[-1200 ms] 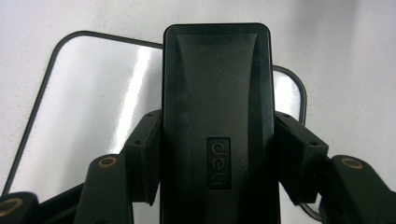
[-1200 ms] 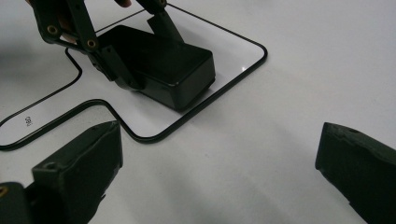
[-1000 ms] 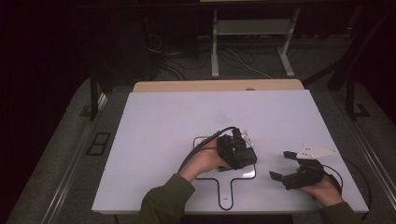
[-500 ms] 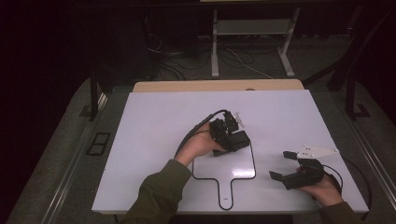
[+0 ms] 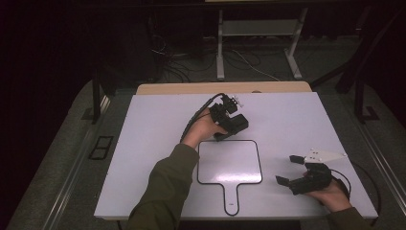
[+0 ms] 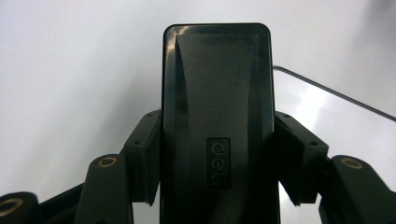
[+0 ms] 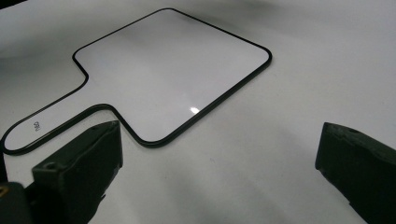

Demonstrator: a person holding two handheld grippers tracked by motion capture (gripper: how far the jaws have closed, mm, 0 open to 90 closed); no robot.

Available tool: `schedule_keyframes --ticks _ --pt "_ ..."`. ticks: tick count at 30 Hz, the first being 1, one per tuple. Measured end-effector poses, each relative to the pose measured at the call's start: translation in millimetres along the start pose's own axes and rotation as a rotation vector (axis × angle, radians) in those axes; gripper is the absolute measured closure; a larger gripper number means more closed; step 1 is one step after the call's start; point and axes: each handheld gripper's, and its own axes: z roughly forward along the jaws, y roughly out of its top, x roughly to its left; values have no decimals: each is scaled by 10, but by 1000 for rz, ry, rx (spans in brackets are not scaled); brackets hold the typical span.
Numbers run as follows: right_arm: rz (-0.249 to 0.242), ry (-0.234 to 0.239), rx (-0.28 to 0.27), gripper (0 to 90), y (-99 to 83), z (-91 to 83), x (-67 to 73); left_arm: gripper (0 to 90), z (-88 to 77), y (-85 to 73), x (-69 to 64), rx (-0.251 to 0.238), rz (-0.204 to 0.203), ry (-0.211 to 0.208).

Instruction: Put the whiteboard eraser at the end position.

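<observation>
A small white paddle-shaped board with a black rim (image 5: pixel 230 163) lies flat on the white table (image 5: pixel 153 143), its handle toward me. My left gripper (image 5: pixel 226 127) hovers just past the board's far edge, shut on a black block eraser (image 5: pixel 238 123). In the left gripper view the eraser (image 6: pixel 217 107) stands between the two pads (image 6: pixel 147 158), its embossed label facing the camera. My right gripper (image 5: pixel 288 170) rests near the table's front right, open, nothing between its fingers. In the right gripper view the board (image 7: pixel 173 70) lies ahead of the right gripper (image 7: pixel 219 172), to its left.
A wooden strip (image 5: pixel 225 88) runs along the table's far edge. Beyond it stand a metal stand (image 5: pixel 258 28) and loose cables on a dark floor. A grey plate (image 5: pixel 323 155) juts from the right gripper.
My left hand has carried the eraser away from me, from over the board to just beyond its far edge, rising slightly. The right hand has stayed put.
</observation>
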Motion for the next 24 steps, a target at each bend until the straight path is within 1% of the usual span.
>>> schedule_keyframes --ticks 1,2,5,7,8,10,13,18,20,24 --pt "5 2 3 0 0 -2 2 388 8 14 52 11 9 6" --pt "1 1 0 0 0 -3 -2 388 23 20 75 10 -16 15" --pt "4 3 -5 0 3 -4 -1 388 76 33 175 6 -48 35" --pt "1 4 -3 0 2 3 -1 388 114 36 244 4 -62 37" --pt "1 4 -4 0 3 4 0 388 144 37 265 -5 -81 45" --pt "2 6 -5 0 5 4 3 388 193 46 312 15 -90 52" --pt "2 5 -4 0 3 3 -1 388 267 56 357 44 -81 72" --pt "6 8 -4 0 5 -1 -5 387 376 43 433 58 -99 85" --pt "7 9 -5 0 5 -3 -5 387 412 35 459 51 -109 95" --pt "7 9 -7 0 5 -4 -11 387 483 26 516 52 -128 96"
